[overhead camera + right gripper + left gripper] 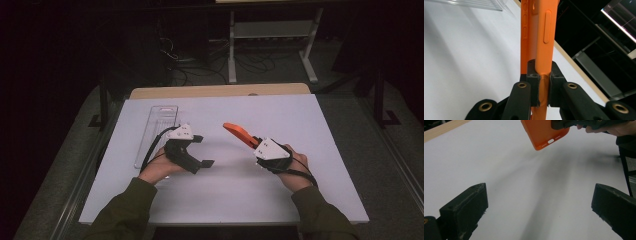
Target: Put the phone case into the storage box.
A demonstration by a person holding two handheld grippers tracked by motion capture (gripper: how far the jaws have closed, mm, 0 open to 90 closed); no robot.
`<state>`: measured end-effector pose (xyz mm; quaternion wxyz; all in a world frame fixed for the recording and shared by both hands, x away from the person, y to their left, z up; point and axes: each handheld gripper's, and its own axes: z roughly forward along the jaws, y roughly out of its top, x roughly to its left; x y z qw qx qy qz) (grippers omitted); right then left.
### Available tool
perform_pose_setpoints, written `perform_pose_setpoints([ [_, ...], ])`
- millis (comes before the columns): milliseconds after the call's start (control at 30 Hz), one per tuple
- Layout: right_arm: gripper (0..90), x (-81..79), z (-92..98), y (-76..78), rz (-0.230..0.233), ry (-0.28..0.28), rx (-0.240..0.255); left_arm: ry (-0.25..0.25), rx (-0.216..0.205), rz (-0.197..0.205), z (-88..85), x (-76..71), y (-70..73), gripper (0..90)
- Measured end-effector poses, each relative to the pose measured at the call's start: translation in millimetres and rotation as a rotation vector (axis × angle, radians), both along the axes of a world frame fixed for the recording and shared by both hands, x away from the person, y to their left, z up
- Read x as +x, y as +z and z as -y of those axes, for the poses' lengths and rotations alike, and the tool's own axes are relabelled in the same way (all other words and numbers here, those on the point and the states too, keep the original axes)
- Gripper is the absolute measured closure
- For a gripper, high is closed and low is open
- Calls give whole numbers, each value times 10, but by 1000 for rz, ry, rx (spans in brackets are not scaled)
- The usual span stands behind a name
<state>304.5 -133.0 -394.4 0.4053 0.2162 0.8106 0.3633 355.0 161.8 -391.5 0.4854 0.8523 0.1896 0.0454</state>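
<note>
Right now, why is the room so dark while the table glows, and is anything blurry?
High view: light falls on the white table, surroundings black. Left gripper view: soft shadows streak the table, the orange phone case is sharp. Right gripper view: the clear tray glints, and the background is soft.

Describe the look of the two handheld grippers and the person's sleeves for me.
Both the left gripper and the right gripper are matte black with blocky rectangular jaws; a pale three-cornered plate with small dark marks sits on top of each. Brass-coloured rivets dot the right gripper's linkage arms. A black cable trails from the left one. The sleeves are olive green.
</note>
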Motion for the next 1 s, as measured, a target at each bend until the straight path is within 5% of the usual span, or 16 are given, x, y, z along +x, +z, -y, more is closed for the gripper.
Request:
perform_pose_setpoints([
  [567,814,72,80,21,-98,-21,132,-2,1,8,-1,1,5,0],
  [1000,812,137,138,12,-237,-38,260,1,7,8,4,-2,7,0],
])
